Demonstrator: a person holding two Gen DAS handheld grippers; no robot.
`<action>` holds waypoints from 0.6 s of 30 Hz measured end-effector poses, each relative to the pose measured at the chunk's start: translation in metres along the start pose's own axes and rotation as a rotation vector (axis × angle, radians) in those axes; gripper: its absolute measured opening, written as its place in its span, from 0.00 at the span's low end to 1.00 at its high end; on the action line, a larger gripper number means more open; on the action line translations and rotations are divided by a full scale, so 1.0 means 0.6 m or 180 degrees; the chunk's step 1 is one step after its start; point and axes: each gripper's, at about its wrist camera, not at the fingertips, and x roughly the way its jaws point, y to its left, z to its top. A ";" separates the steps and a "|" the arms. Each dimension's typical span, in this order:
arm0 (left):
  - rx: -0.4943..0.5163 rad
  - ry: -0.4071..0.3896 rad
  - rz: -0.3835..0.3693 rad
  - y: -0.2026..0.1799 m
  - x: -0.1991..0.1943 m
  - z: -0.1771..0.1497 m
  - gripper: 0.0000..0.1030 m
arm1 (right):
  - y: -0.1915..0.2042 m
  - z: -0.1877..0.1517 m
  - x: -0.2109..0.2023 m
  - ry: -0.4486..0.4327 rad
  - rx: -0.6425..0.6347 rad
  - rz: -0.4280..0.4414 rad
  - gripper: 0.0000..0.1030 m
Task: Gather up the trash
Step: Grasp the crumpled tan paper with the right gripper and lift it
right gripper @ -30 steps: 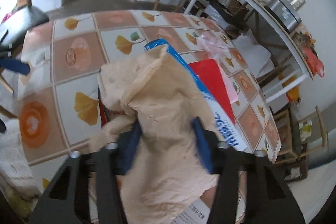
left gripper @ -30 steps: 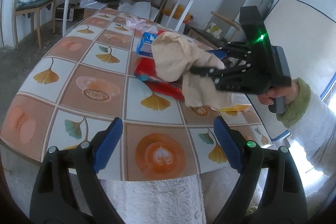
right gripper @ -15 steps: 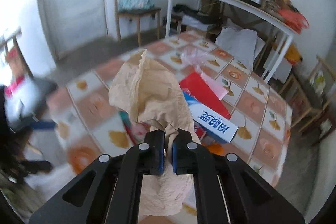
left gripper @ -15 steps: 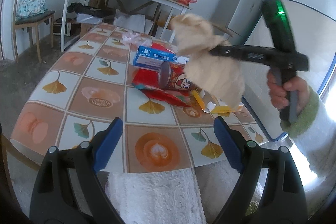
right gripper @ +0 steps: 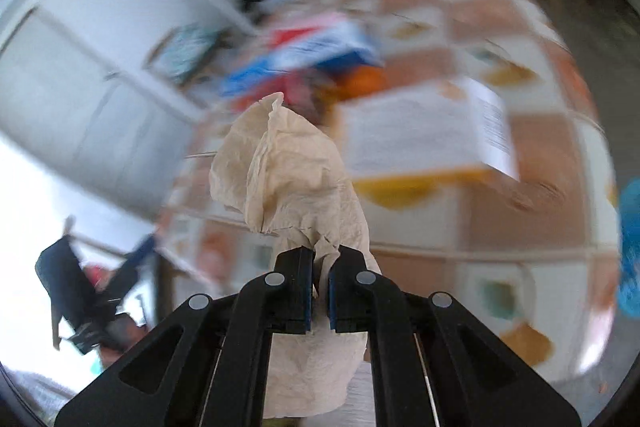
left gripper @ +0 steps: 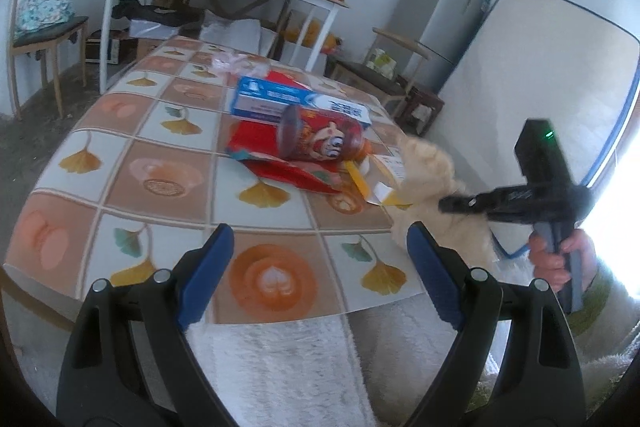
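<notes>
- My left hand-held gripper (left gripper: pixel 316 269) is wide open with nothing in it, low over the near edge of the worktop (left gripper: pixel 168 163).
- My right hand-held gripper (right gripper: pixel 320 287) is squeezed shut on a crumpled tan paper (right gripper: pixel 292 171), at 3 o'clock beside the worktop's edge.
- Farther, near 12 o'clock, a red can (left gripper: pixel 320 139) lies before a blue-white box (left gripper: pixel 280 99).

White walls, wooden chair (left gripper: pixel 44 27), perhaps a fridge (left gripper: pixel 440 27).

On the desk (left gripper: pixel 160 131), the chip can (left gripper: pixel 320 139) lies on its side atop a flat wrapper (left gripper: pixel 288 167), directly in front of the long box (left gripper: pixel 296 103). The flattened carton (left gripper: pixel 384 183) lies right of the can, near the desk's right edge
</notes>
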 end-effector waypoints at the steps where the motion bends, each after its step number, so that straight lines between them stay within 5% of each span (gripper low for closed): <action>1: 0.0012 0.0018 -0.0011 -0.004 0.004 0.001 0.82 | -0.010 -0.002 0.005 0.0005 0.0019 -0.0161 0.06; 9: 0.0059 0.0214 -0.0022 -0.034 0.043 -0.005 0.82 | 0.012 -0.015 0.037 0.0032 -0.0441 -0.0593 0.18; 18: 0.0225 0.0265 -0.0055 -0.067 0.072 0.013 0.82 | 0.038 -0.037 0.038 -0.0073 -0.1008 -0.0879 0.18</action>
